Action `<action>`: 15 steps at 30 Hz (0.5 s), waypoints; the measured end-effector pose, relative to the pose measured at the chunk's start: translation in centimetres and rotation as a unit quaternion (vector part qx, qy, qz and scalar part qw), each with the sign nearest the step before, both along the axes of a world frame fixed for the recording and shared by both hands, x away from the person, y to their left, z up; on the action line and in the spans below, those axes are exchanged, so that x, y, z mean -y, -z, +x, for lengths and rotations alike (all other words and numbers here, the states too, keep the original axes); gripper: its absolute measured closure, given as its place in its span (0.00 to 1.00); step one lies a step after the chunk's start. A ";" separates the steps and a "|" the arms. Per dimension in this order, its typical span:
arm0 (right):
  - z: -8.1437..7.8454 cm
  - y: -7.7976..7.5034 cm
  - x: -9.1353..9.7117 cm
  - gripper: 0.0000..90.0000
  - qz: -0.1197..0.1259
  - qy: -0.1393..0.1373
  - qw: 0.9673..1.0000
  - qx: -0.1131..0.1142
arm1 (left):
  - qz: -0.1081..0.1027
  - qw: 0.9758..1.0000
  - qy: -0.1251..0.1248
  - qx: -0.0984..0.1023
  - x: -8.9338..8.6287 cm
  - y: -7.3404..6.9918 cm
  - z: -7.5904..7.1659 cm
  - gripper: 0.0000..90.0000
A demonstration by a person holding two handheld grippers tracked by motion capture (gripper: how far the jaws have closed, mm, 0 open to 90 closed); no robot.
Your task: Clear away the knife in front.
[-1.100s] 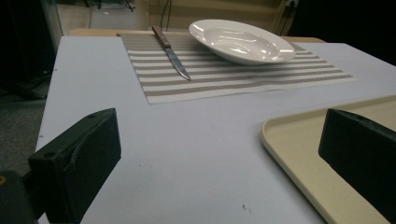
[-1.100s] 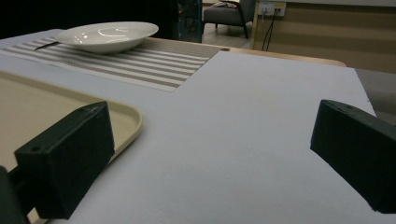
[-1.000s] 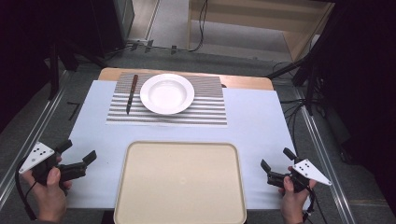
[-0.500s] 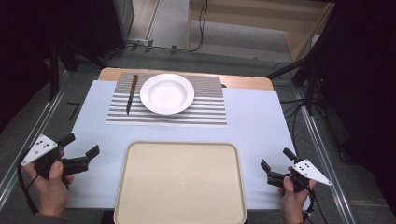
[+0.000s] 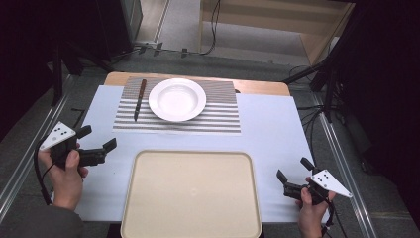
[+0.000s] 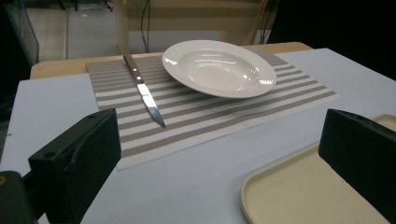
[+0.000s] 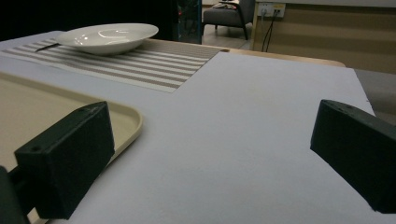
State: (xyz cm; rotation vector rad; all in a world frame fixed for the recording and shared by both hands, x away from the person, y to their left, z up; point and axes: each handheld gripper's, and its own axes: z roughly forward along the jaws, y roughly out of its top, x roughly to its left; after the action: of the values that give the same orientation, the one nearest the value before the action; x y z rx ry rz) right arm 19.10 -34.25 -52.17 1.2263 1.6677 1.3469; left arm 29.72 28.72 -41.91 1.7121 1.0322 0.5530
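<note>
A white deep plate (image 5: 177, 99) (image 6: 218, 66) (image 7: 111, 36) rests on a striped placemat (image 5: 218, 116) (image 6: 187, 116) at the far side of the table. A brown-handled knife (image 5: 139, 99) (image 6: 144, 91) lies on the mat left of the plate. An empty beige tray (image 5: 190, 193) (image 6: 308, 196) (image 7: 42, 107) sits at the near edge. My left gripper (image 5: 97, 139) (image 6: 219, 158) is open, held left of the tray and pointing toward the mat. Right of the tray my right gripper (image 5: 293, 170) (image 7: 210, 154) stands open low over the pale blue table cover (image 5: 277, 134).
Bare wood of the table (image 5: 262, 87) shows beyond the mat. Metal rails (image 5: 341, 148) run along both sides of the table. Cables and a wooden cabinet (image 5: 277, 25) lie on the floor behind.
My left gripper has risen and moved forward and a little right toward the placemat. The right gripper has stayed in place.
</note>
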 end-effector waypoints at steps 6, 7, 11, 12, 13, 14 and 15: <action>-0.1 0.0 0.0 0.00 0.001 0.001 1.000 0.001 | 0.004 1.000 0.000 -0.007 0.7 -0.4 1.5 0.00; -0.1 0.0 0.0 0.00 0.001 0.001 1.000 0.001 | 0.003 1.000 0.002 -0.009 0.8 -0.5 1.8 0.00; -0.1 0.0 0.0 0.00 0.002 0.001 1.000 0.001 | -0.003 1.000 -0.003 -0.019 1.1 -0.6 3.1 0.00; 0.0 0.0 0.0 0.00 0.002 0.001 1.000 0.000 | 0.001 1.000 -0.004 -0.021 1.1 -0.6 3.5 0.00; 0.0 0.0 0.0 0.00 -0.003 0.000 1.000 0.002 | 0.003 1.000 -0.008 -0.024 1.2 -0.5 4.1 0.00; 0.0 0.0 0.0 0.00 -0.004 0.000 1.000 0.001 | 0.000 1.000 -0.008 -0.025 1.2 -0.5 4.4 0.00; -0.1 0.0 0.0 0.00 -0.003 0.000 1.000 0.000 | 0.000 1.000 -0.008 -0.025 1.2 -0.5 4.4 0.00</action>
State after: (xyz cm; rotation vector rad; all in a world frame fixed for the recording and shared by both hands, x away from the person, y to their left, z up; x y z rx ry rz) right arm 19.05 -34.23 -52.18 1.2222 1.6702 1.3405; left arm 34.13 27.49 -41.44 1.7259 1.0827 0.5230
